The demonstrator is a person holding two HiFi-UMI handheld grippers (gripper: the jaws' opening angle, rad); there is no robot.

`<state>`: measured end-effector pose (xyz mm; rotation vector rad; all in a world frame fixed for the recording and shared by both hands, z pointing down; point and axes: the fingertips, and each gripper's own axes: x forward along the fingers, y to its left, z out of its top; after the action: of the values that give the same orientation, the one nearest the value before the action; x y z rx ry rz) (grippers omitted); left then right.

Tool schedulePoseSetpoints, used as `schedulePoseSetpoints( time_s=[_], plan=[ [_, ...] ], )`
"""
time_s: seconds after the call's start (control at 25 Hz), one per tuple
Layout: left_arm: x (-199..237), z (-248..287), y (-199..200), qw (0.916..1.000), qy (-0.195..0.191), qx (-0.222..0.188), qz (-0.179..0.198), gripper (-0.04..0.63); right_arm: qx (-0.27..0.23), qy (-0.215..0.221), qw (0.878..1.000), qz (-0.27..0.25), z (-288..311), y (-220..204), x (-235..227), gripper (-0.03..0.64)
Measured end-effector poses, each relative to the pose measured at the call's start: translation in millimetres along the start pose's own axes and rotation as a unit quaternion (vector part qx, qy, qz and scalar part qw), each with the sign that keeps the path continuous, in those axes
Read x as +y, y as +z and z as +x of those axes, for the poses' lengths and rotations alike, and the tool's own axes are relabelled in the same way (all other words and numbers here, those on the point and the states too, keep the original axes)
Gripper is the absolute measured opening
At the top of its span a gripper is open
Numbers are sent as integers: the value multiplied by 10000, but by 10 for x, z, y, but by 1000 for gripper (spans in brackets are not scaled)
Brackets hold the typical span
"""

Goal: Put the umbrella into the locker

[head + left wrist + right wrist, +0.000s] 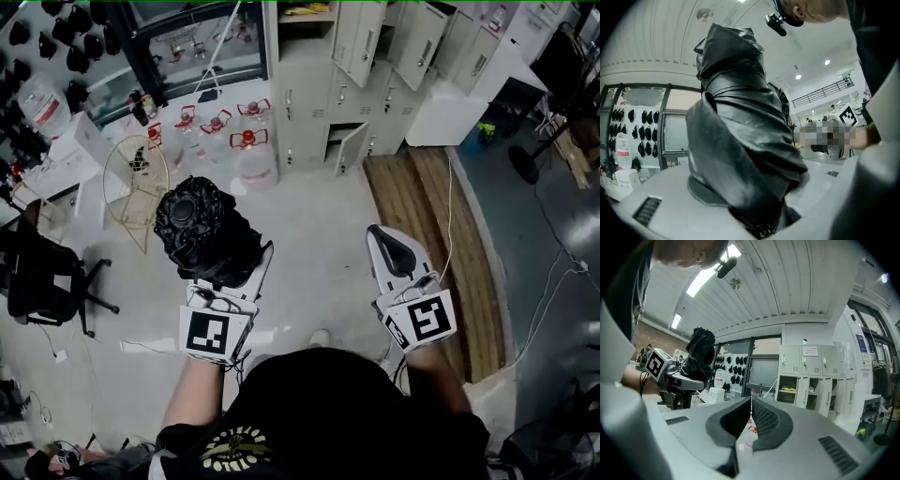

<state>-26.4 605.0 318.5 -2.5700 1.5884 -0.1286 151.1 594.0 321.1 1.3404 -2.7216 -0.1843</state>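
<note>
I am gripping the umbrella (202,225) in the left gripper (230,267). Its jaws are clamping the folded black bundle low down, so it is standing upright above them. The right gripper (394,246) is carrying nothing, its jaws pressing together. I am pointing both level toward the lockers (375,56), which are well apart from them, with several doors hanging open.

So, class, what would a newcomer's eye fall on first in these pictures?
The bunched black umbrella stands out, clamped in the left tongs at centre-left. Beside it the right tongs are shut and empty. Ahead, pale lockers stand with several doors open.
</note>
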Motion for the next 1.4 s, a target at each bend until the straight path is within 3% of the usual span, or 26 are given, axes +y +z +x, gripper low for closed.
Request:
schedulePoseSetpoints(
  time_s=[0.4,0.92,1.2,1.4],
  plan=[
    [-184,584,-26,9998,214,17,40,275,-70,203,9998,-13,180,-149,-670,29],
    [-98,887,-70,9993,336,131,-59,275,44,329,9994,-5,361,-237,-919,29],
    [28,1009,-137,9993,257,188,202,276,33,278,9996,-18,606,-255,-997,29],
    [272,1110,-168,9992,290,242,146,276,47,367,9993,-38,885,-267,-924,29]
  ],
)
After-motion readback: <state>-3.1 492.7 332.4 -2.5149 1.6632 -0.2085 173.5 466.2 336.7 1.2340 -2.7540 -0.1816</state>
